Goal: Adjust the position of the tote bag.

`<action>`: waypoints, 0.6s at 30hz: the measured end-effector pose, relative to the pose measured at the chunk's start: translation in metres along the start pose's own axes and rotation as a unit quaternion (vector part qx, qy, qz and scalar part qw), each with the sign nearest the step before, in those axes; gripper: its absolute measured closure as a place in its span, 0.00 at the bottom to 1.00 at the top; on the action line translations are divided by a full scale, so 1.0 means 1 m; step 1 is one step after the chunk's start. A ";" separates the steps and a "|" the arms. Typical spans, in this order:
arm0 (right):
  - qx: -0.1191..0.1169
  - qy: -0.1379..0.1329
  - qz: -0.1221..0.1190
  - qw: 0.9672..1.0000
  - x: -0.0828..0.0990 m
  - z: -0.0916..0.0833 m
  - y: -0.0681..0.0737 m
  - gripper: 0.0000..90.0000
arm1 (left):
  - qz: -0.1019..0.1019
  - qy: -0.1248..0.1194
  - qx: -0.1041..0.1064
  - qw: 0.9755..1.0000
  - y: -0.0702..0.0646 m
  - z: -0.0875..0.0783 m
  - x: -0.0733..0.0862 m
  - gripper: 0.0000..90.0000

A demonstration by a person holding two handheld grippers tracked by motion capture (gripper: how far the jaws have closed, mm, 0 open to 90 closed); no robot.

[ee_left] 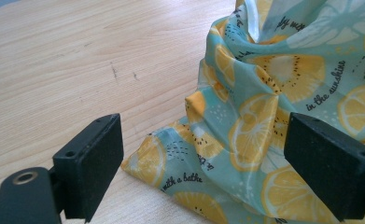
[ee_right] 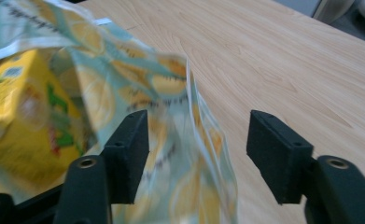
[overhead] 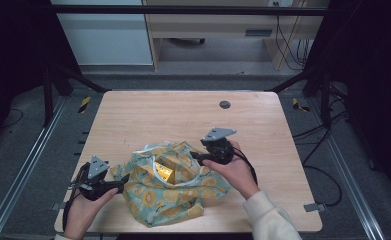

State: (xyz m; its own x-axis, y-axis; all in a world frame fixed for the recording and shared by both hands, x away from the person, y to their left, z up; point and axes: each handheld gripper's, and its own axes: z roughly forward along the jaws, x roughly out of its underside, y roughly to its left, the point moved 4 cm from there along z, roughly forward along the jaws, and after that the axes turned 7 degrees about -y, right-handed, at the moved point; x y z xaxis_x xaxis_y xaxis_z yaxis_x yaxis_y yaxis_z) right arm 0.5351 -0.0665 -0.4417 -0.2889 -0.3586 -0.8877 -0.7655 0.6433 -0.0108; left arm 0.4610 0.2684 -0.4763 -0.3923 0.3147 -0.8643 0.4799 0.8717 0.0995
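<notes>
Your bag, teal cloth printed with lemon slices, lies crumpled on the near half of the worktop, a little toward six o'clock from its middle, with its mouth turned up and toward twelve o'clock. Inside the mouth sits a yellow carton, and in the right gripper view the carton shows blurred behind the bag's white-edged rim. Your right hand-held gripper is at the bag's three o'clock edge, pointing toward nine o'clock. In its own view the jaws stand apart, and a fold of the bag's rim rises between them. That fold lies close by the left jaw and clear of the right one, so the pads are not pressing on it. Your left hand-held gripper is at the bag's nine o'clock edge, pointing toward three o'clock. In its own view the jaws stand wide, with the bag's lower corner between them on the worktop. The cloth runs up to the right jaw, but whether it touches that pad you cannot tell. The left jaw stands clear of it. Your right hand holds its gripper from the five o'clock side and your left hand holds its own from six o'clock. A small dark round plug sits in the worktop toward one o'clock, well apart from the bag.
</notes>
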 end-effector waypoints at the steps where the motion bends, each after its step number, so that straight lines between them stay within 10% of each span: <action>1: -0.002 0.008 -0.004 1.000 -0.004 0.011 0.000 0.54 | 0.000 0.000 -0.001 1.000 0.000 0.000 0.000 0.13; 8: -0.007 0.027 -0.006 1.000 -0.018 0.039 0.006 1.00 | 0.002 -0.001 0.007 1.000 0.001 0.001 -0.001 0.14; 18: -0.060 -0.028 -0.021 0.998 -0.039 0.009 0.039 1.00 | 0.008 -0.010 0.004 1.000 -0.002 -0.003 -0.005 0.19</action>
State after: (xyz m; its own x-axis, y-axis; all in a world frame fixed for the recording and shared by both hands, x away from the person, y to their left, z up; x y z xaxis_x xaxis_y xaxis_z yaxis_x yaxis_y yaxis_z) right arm 0.5212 -0.0213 -0.4118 -0.2254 -0.3433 -0.9118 -0.8401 0.5424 0.0035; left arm 0.4597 0.2666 -0.4706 -0.3687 0.3209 -0.8724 0.4925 0.8634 0.1094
